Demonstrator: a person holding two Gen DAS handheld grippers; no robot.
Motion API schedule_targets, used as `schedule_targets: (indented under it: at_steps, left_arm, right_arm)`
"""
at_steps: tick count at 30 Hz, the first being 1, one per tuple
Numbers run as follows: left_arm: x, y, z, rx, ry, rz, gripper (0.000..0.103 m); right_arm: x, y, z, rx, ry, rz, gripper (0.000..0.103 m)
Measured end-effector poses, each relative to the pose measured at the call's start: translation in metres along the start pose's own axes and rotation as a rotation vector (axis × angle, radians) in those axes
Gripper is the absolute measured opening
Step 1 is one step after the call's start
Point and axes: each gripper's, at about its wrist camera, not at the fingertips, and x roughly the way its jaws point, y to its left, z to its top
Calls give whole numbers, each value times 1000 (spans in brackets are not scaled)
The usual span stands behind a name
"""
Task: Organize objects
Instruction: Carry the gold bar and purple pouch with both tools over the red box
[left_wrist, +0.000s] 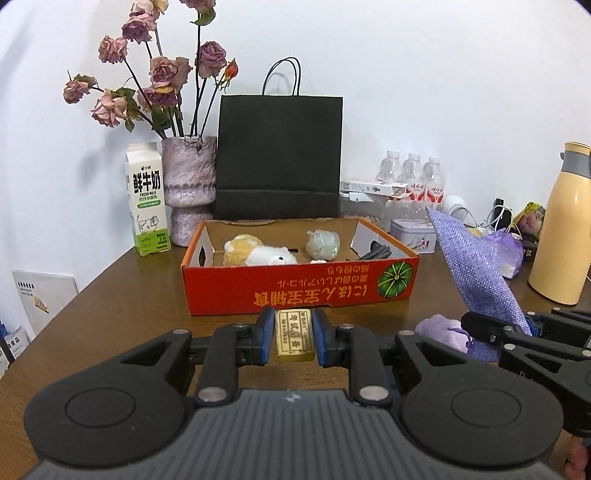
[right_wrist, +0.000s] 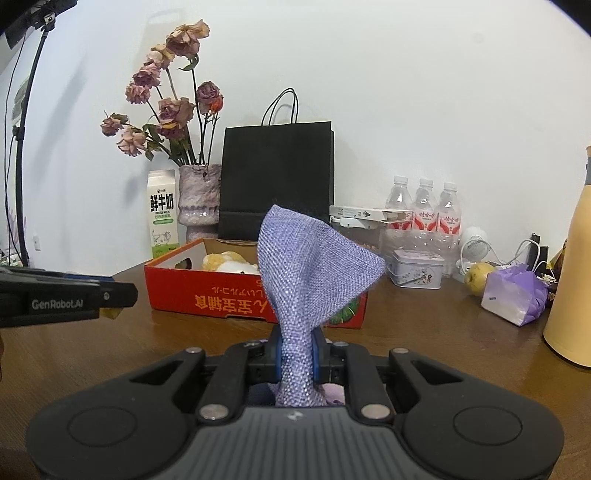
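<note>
Now, left gripper (left_wrist: 294, 334) clenched on gold bar (left_wrist: 294, 334), just short of red box (left_wrist: 301, 291); right gripper (right_wrist: 296, 354) pinching purple pouch (right_wrist: 314, 273). Lift bar over near wall before you release.

Gold bar (left_wrist: 294, 334) and purple pouch (right_wrist: 310, 273), both gripped.
</note>
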Motion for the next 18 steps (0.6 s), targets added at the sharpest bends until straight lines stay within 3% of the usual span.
schedule_targets:
  at_steps: [18]
  left_arm:
    - [37,2,46,-21,-39,5,23]
  right_arm:
    - [41,1,43,5,11,22,13]
